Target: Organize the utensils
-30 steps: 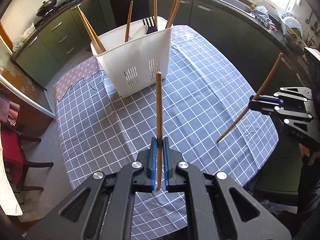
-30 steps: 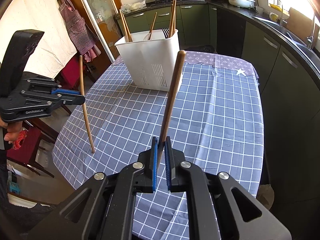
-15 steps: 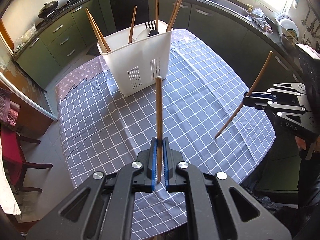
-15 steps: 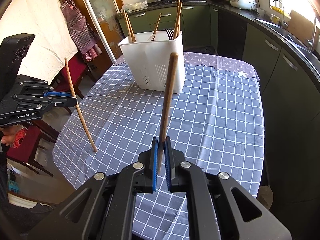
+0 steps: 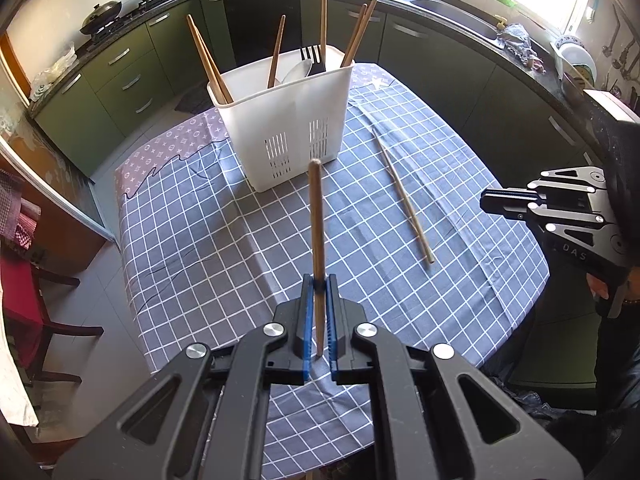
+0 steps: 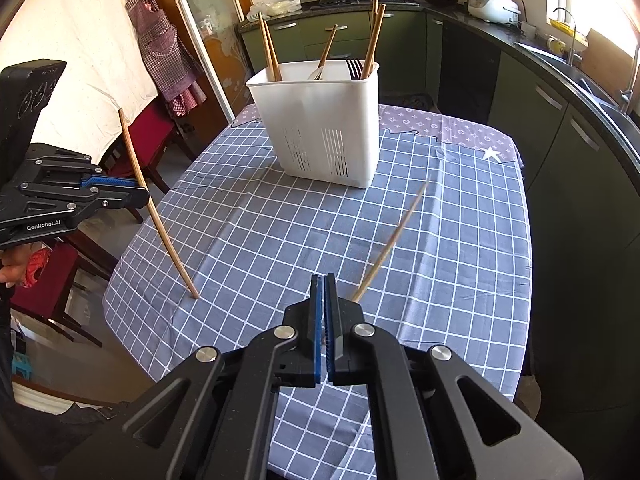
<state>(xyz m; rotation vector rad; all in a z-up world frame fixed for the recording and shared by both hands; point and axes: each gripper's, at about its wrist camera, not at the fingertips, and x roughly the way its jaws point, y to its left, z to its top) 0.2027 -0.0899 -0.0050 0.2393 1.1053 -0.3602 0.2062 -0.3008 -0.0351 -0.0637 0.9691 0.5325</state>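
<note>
My left gripper is shut on a wooden chopstick that stands nearly upright out of its jaws, its lower end touching the checked cloth. My right gripper is shut with nothing between its blue pads. A second chopstick lies loose on the cloth just ahead of it, also seen in the left wrist view. The white slotted utensil basket stands at the table's far end, holding several chopsticks, a black fork and a white spoon. Both grippers hover short of it.
The table has a blue checked cloth and drops off on all sides. Green kitchen cabinets ring the far side. A red chair stands left of the table. A person's hand holds the left gripper.
The chopstick that stood in my right gripper has come out of the jaws and now lies on the cloth. My left gripper keeps its chopstick and has barely moved.
</note>
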